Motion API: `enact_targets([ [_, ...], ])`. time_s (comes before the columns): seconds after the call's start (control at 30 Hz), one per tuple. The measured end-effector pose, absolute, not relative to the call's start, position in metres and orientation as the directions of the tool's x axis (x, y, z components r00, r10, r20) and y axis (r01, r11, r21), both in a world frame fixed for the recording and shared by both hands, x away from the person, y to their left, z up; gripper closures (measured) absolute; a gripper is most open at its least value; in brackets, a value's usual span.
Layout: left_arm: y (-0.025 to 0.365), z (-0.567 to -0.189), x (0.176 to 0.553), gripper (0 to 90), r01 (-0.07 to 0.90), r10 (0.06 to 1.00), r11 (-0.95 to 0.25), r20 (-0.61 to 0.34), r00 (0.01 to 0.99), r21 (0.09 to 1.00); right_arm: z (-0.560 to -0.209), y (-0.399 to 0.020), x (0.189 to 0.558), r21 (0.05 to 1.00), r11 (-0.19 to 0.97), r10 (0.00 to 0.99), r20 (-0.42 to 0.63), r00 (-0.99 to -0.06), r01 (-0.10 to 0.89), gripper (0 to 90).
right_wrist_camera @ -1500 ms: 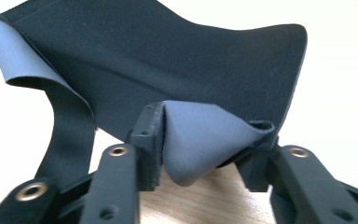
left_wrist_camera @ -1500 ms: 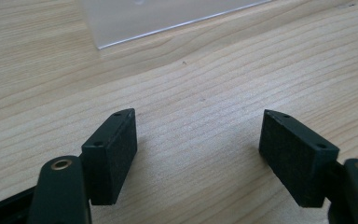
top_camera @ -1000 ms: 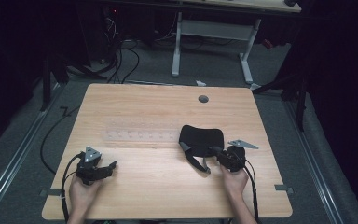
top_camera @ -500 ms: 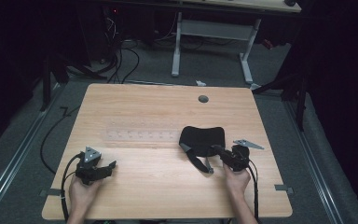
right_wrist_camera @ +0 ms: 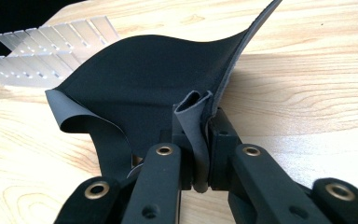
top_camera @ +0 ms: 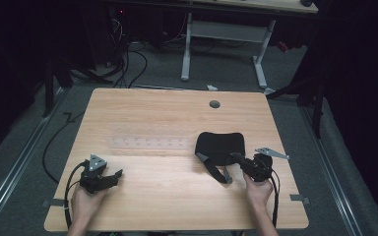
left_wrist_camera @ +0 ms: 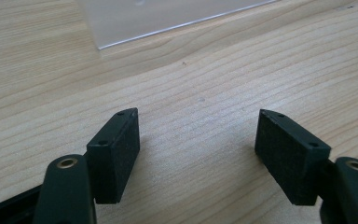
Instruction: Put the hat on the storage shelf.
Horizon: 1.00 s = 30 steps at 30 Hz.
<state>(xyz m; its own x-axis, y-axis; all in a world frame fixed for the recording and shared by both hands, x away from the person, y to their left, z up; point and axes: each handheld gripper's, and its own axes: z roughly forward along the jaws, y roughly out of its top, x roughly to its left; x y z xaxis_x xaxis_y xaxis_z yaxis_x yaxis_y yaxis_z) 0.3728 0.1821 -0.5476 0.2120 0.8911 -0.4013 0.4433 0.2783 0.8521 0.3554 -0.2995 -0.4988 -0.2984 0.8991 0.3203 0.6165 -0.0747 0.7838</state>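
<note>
1. My right claw [right_wrist_camera: 196,140] is pinching a folded edge of the black cloth [right_wrist_camera: 144,79], its jaws having just closed on it.
2. The cloth [top_camera: 218,147] spreads out beyond the claw over the table [top_camera: 147,110] (right half).
3. My left claw [left_wrist_camera: 198,149] is spread above bare wood.

No writing, label, brand or number can be read anywhere. The clear strip [top_camera: 147,143] bears faint marks, too small to read.
</note>
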Motion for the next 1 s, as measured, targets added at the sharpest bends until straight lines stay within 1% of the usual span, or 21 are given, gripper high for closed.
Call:
enact_targets([
  [0.3, 0.182, -0.548, 0.373, 29.1, 0.445, 0.894, 0.267, -0.393, 0.218, 0.855, -0.488, -0.299, 0.348, 0.791, -0.057, 0.891, 0.315, -0.326, 0.609, 84.7],
  [0.67, 0.181, -0.547, 0.372, 27.6, 0.456, 0.892, 0.254, -0.389, 0.231, 0.853, -0.478, -0.297, 0.337, 0.801, -0.026, 0.869, 0.314, -0.382, 0.598, 84.7],
  [0.83, 0.180, -0.546, 0.367, 27.5, 0.459, 0.894, 0.219, -0.366, 0.259, 0.861, -0.474, -0.294, 0.331, 0.807, -0.026, 0.858, 0.321, -0.402, 0.590, 84.7],
  [1.0, 0.180, -0.541, 0.362, 27.5, 0.453, 0.878, 0.235, -0.388, 0.279, 0.860, -0.470, -0.292, 0.329, 0.811, -0.020, 0.853, 0.318, -0.413, 0.585, 84.7],
])
